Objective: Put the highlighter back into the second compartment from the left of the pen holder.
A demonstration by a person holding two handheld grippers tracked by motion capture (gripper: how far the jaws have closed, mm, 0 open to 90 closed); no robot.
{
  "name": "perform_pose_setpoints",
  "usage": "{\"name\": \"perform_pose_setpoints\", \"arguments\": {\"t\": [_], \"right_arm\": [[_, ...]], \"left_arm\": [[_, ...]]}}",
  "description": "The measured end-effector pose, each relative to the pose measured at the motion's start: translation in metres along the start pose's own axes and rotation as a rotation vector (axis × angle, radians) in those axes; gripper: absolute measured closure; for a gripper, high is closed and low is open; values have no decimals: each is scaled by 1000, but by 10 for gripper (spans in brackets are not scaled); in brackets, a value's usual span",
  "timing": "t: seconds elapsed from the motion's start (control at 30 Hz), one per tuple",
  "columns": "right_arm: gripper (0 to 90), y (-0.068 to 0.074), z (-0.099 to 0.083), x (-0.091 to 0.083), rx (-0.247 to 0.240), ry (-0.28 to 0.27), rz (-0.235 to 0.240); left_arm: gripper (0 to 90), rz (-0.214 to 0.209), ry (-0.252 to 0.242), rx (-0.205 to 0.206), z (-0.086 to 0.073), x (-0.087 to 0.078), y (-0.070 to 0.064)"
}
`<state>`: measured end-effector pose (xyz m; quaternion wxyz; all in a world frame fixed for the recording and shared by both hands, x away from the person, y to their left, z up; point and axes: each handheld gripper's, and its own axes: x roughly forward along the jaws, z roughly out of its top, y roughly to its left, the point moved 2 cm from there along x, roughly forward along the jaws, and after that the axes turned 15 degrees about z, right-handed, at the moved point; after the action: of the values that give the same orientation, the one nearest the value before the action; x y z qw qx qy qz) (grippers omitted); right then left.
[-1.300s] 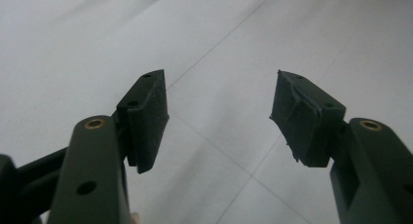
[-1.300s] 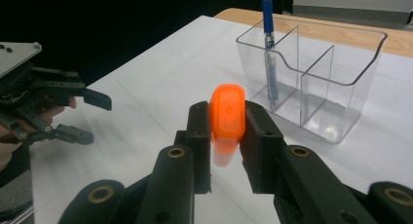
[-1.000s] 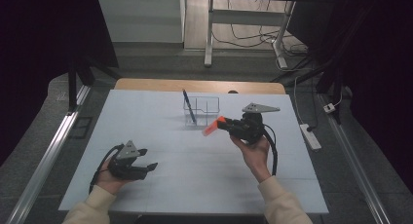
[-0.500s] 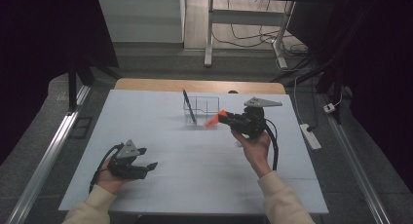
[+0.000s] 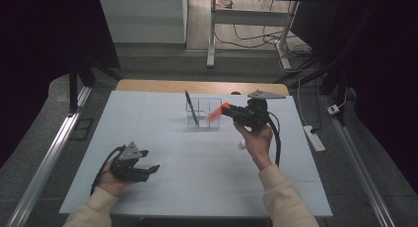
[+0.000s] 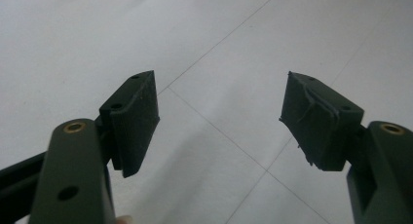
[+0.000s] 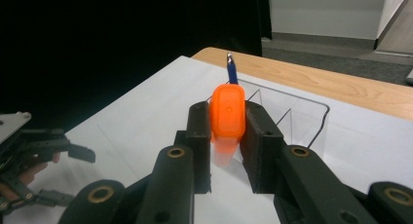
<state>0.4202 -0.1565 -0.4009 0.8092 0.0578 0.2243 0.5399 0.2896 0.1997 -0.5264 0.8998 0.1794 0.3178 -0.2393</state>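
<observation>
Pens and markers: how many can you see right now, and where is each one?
2. A blue pen stands leaning in the clear organizer; an orange marker is clamped in the right gripper above it. None seem hidden.

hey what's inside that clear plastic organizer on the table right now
A blue pen stands tilted in the clear organizer, its tip above the rim. The right tongs hold an orange marker at its right end; whether that marker's lower end reaches inside cannot be told.

The left gripper (image 6: 219, 121) holds its two black jaws wide apart and empty above the white table (image 6: 146, 39).
</observation>
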Motion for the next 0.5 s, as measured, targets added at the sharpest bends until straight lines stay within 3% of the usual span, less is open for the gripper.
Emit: {"name": "perform_pose_setpoints", "arguments": {"t": [0.5], "right_arm": [[749, -20, 18, 11, 21, -27, -39]], "left_arm": [[295, -3, -2, -2, 0, 0, 1]]}}
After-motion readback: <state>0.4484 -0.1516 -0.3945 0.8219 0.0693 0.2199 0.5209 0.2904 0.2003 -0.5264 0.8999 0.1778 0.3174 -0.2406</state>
